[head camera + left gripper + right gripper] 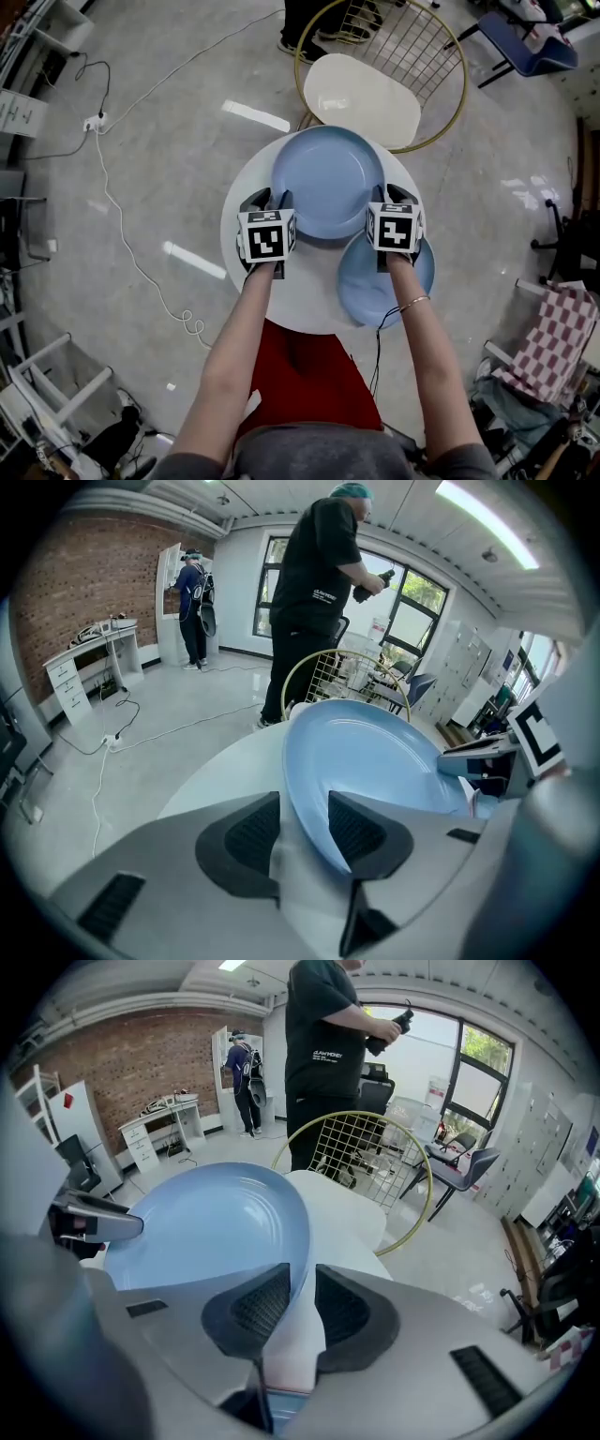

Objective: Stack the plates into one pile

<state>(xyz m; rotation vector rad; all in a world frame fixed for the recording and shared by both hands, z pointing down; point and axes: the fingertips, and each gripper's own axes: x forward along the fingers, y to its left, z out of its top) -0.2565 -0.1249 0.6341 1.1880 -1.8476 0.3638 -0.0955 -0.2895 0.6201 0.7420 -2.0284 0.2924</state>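
Left gripper (305, 834) jaws apart, the large plate (326, 178) rim loose between its ribbed dark pads. Right gripper (302, 1302) is pinched on the opposite rim. Two plates, both round, glossy and blue. The large one overlaps the small plate (380, 281) on one round white table (281, 300). Both forearms reach forward, grippers tipped steeply down. One wire chair (361, 98) beyond, cream seat.
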